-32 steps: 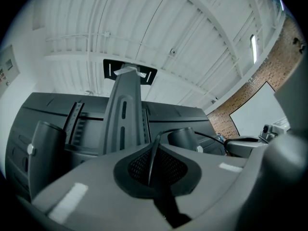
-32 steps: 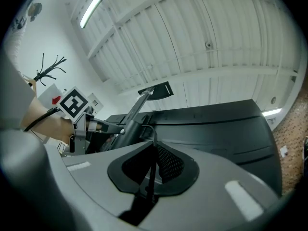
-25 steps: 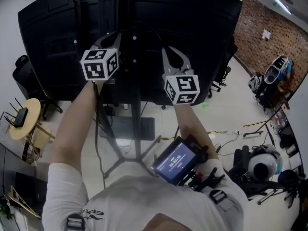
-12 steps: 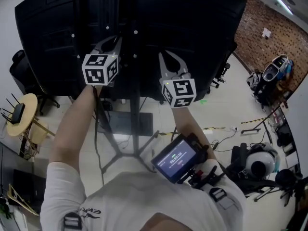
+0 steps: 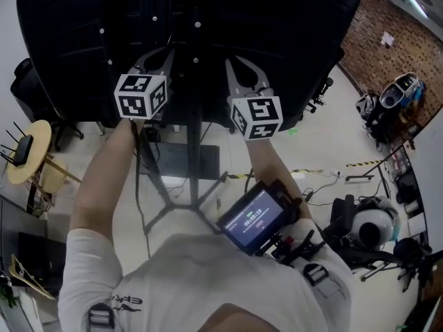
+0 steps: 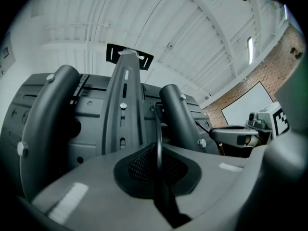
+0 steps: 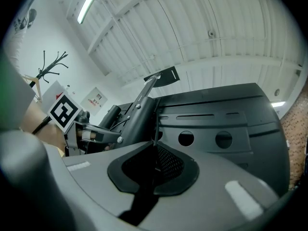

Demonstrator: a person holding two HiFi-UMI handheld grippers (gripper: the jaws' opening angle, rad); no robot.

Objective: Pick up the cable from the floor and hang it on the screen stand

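Nearest in each gripper view are the tongs themselves. The left gripper [image 6: 159, 163] is pressed fully closed with the thin dark cable [image 6: 159, 129] nipped at its seam. The right gripper [image 7: 155, 166] is also closed down to a narrow seam, from which a thin dark strand, apparently the same cable, rises. Compared with a second ago, both grippers sit lower against the back of the screen [image 5: 291, 33]: in the head view its mounting screws have slid up the frame while the marker cubes barely shifted. I take that to mean the stretch of cable between the two grips is being brought down onto the mount of the screen stand [image 5: 194, 151], so the hanging step looks close to done, though not yet let go. The cable is therefore off the floor [image 5: 325, 151] (at least the part in hand) and up at the stand's upper bracket. The left gripper view alone shows the cable climbing from the pads and hooking over beside the grey upright bar [image 6: 123, 109]. The head view cannot resolve that contact, but only it shows the slack trailing down past the left forearm towards the stand's legs, and the small display [image 5: 255, 218] strapped to the right forearm. Farther off, each gripper view catches the other gripper's marker cube.
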